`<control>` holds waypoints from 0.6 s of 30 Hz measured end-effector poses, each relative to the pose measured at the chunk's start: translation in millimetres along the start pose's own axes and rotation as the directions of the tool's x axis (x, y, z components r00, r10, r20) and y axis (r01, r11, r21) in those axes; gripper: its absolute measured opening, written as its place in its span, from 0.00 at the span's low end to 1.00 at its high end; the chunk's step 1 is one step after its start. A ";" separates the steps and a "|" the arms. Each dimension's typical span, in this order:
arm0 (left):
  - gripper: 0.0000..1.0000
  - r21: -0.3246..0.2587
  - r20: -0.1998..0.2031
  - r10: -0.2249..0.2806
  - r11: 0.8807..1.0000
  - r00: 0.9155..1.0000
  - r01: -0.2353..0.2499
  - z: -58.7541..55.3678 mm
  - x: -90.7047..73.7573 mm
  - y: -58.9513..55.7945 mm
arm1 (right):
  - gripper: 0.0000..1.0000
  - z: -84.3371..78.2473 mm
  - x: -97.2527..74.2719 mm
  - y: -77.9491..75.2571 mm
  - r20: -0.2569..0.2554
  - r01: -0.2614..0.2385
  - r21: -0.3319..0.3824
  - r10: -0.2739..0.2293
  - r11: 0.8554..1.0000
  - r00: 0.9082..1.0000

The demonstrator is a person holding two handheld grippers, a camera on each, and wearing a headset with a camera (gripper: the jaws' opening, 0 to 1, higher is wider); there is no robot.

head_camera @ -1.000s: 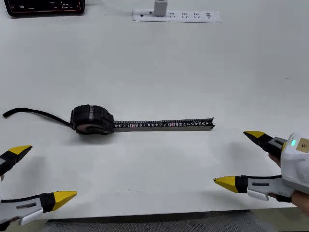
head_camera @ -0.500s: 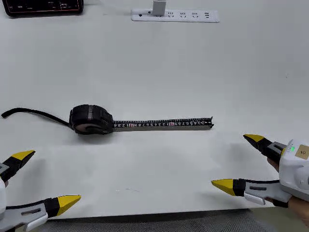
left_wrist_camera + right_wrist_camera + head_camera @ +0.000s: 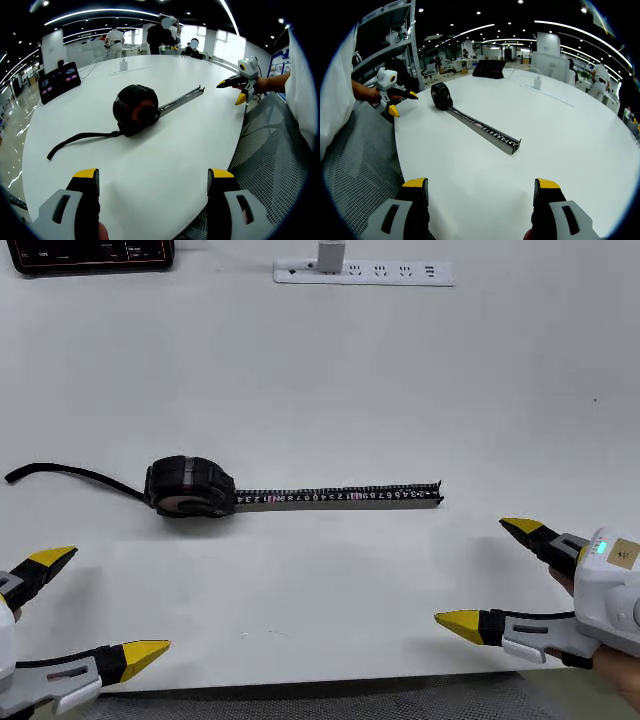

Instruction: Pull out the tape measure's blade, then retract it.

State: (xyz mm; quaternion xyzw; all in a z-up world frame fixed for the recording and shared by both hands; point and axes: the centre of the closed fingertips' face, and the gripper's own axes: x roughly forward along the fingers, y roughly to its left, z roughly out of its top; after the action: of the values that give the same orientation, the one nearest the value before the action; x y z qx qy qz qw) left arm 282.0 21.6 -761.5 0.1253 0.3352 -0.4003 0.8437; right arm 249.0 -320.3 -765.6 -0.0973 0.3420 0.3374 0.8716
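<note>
Jaws spread wide on my left gripper (image 3: 118,598) and right gripper (image 3: 470,572), both at the tabletop's (image 3: 320,390) near edge. Farther in lies the black tape measure (image 3: 190,487), its blade (image 3: 340,496) extended rightward and its strap (image 3: 70,474) trailing left.

Your left gripper (image 3: 117,598) is cut off behind its jaws; far ahead of it the black device (image 3: 90,254) is cropped; numerals on the blade (image 3: 340,497) are unreadably small.
</note>
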 end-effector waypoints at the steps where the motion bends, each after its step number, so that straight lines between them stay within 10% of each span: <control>1: 0.87 -0.002 0.001 0.001 1.000 1.000 -0.001 0.0 -0.2 0.2 | 0.85 0.1 -0.1 0.2 0.001 -0.001 0.001 0.001 1.000 1.000; 18: 0.86 -0.013 0.007 0.007 1.000 1.000 -0.007 1.0 -0.5 1.6 | 0.85 2.0 1.6 1.9 0.002 -0.006 -0.005 0.006 1.000 1.000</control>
State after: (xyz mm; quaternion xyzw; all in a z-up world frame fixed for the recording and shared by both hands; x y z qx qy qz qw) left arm 283.5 22.4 -760.6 0.1196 0.3344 -0.3956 0.8470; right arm 249.7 -317.2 -765.0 -0.0983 0.3406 0.3408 0.8707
